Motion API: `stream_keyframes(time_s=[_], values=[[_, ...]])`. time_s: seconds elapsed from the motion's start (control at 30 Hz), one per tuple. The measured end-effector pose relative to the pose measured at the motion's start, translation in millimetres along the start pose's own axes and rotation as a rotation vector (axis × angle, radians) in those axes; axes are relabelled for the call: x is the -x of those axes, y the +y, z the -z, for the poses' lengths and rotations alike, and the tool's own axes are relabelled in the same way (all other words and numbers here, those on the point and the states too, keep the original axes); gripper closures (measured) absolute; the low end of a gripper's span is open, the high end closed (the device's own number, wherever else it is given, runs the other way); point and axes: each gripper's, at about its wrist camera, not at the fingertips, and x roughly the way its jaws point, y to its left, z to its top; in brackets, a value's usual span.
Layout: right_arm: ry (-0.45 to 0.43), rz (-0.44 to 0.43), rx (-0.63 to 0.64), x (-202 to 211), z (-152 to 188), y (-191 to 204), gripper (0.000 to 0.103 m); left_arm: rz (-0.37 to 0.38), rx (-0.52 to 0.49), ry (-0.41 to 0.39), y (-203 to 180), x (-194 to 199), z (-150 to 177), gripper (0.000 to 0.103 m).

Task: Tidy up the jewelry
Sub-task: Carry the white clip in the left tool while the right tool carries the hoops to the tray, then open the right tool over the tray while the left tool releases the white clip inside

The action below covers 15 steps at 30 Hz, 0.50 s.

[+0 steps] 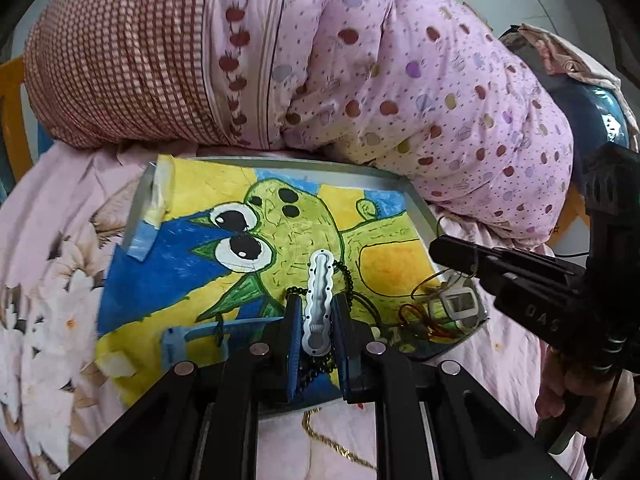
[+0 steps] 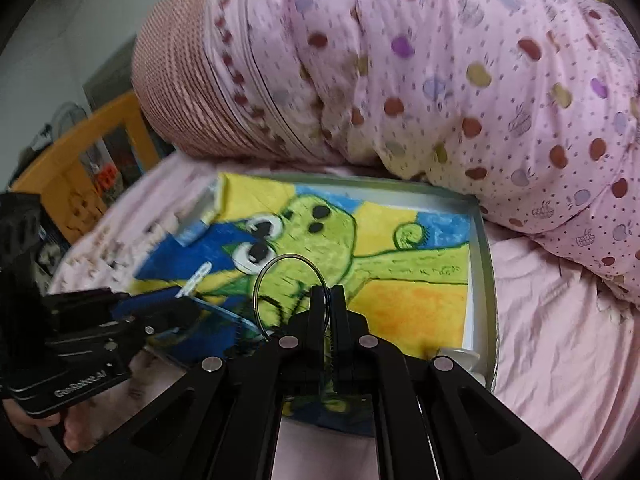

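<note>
Silvery-white, wavy-edged plastic hair clip (image 1: 318, 300) stands pinched between the blue-padded fingers (image 1: 293, 322) of the left gripper (image 1: 316, 320), its rounded tip pointing away from the camera over the shallow grey metal tray (image 1: 420, 204) lined with a yellow, blue and green painted drawing of a big-eyed creature (image 1: 280, 232); a string of small black beads (image 1: 348, 276) loops around and under the clip on that tray lining. Toward the tray's right near corner lie a small white rectangular item with a dark window (image 1: 460, 304) and thin reddish and gold loops of wire or cord (image 1: 416, 312), tangled too finely to separate. Just off the tray's near edge a thin gold chain (image 1: 332, 444) trails across the pale pink floral bedsheet (image 1: 52, 280). Over the tray's middle, the right gripper (image 2: 328, 308) is closed on a thin round silver metal bangle (image 2: 292, 292), which rises upright as a ring above the black fingertips. Beyond the tray's far edge, touching it, sits a bulky rolled pink quilt with coloured dots (image 1: 400, 80) and a red-and-white checked end (image 1: 120, 52). A hand (image 1: 568, 396) grips the right gripper's handle at the tray's right side
</note>
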Motion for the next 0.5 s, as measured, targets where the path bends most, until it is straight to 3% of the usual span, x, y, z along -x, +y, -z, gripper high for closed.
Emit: stream_keyframes(time_s=[0.17, 0.43, 0.5], values=[[0.091, 0.037, 0.002, -24, 2, -9, 0.100, 0.019, 0.027, 0.034, 3, -20, 2, 0.088], [0.144, 0.060, -0.006, -35, 5, -21, 0.099, 0.034, 0.065, 0.066, 8, -28, 3, 0.088], [0.153, 0.077, -0.002, -35, 6, -22, 0.087, 0.038, 0.083, 0.076, 10, -30, 2, 0.088]])
